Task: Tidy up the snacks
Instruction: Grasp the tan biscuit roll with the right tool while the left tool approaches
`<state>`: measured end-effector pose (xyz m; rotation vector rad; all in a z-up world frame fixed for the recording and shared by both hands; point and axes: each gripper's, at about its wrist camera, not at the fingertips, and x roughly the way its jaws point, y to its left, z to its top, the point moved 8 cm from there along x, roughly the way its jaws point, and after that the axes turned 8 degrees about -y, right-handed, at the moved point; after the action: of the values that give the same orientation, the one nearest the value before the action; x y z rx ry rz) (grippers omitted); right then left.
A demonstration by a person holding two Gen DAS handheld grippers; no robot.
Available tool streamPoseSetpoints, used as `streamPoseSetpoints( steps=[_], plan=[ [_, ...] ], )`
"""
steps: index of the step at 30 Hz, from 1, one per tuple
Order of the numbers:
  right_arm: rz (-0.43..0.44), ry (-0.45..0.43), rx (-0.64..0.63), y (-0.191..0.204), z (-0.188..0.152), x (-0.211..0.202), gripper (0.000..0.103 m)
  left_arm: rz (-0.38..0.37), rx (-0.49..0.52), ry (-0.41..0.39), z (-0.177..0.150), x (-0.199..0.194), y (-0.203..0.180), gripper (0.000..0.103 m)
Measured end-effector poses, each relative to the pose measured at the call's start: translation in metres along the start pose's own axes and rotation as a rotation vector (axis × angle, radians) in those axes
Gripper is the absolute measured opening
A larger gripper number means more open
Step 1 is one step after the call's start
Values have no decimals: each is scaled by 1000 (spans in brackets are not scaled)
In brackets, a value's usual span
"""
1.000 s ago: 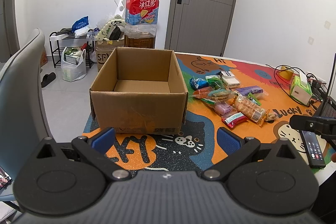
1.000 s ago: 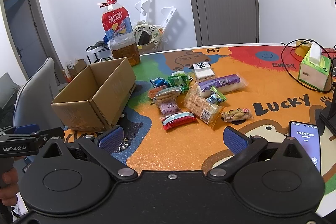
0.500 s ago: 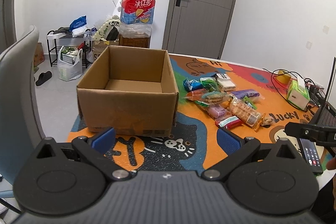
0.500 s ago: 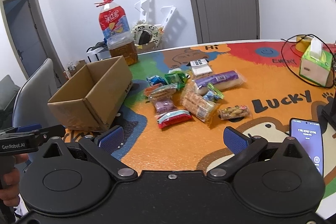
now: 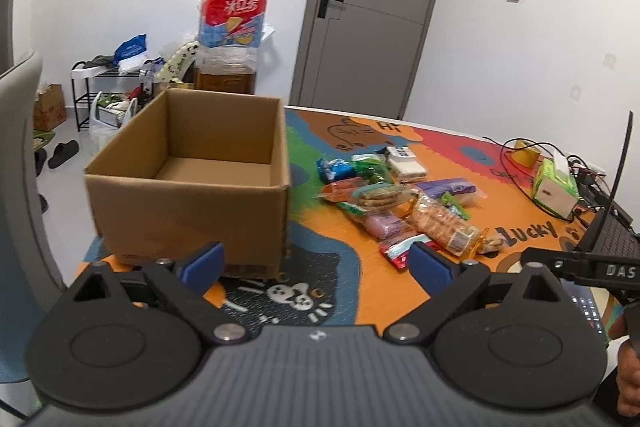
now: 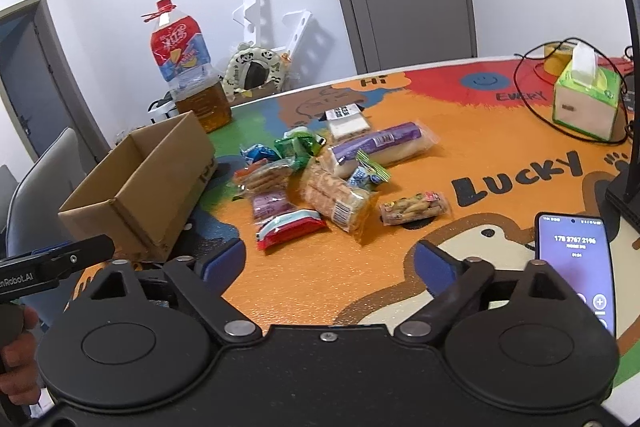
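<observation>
An open, empty cardboard box (image 5: pixel 188 203) (image 6: pixel 140 183) stands at the table's left end. A pile of several wrapped snacks (image 5: pixel 404 203) (image 6: pixel 320 179) lies on the colourful mat to its right, among them a red packet (image 6: pixel 290 229), a long cracker pack (image 6: pixel 334 197), a purple roll (image 6: pixel 378 147) and a peanut pack (image 6: pixel 414 213). My left gripper (image 5: pixel 316 263) is open and empty, just in front of the box. My right gripper (image 6: pixel 330 259) is open and empty, near the table's front edge, short of the snacks.
A big oil bottle (image 5: pixel 230 39) stands behind the box. A tissue box (image 6: pixel 586 103), cables and tape sit at the far right. A phone (image 6: pixel 574 263) lies at the front right beside a laptop (image 5: pixel 616 223). A grey chair (image 5: pixel 20 187) is left.
Both grippers have moved forward and to the right; the box and the snacks now look closer. Nothing on the table has moved. Both grippers stay open.
</observation>
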<state>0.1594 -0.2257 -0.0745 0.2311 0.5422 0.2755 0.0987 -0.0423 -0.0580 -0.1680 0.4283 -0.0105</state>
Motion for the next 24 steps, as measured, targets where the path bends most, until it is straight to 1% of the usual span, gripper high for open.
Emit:
streamPoseSetpoints(
  steps=[2, 8, 15, 18, 19, 24],
  plan=[
    [-4, 0, 6, -4, 0, 2, 83, -12, 0, 1, -1, 4, -5, 92],
    [-21, 8, 30, -18, -1, 13, 76, -31, 1, 8, -3, 19, -19, 88],
    [-30, 24, 62, -32, -4, 27, 62, -72, -3, 30, -9, 38, -36, 78],
    [-38, 25, 76, -37, -5, 34, 59, -89, -5, 40, -11, 47, -42, 76],
    [-41, 25, 82, -39, -5, 36, 59, -94, -6, 44, -12, 50, -44, 74],
    [-61, 28, 110, -47, -5, 49, 57, -106, -6, 69, -16, 70, -55, 71]
  ],
)
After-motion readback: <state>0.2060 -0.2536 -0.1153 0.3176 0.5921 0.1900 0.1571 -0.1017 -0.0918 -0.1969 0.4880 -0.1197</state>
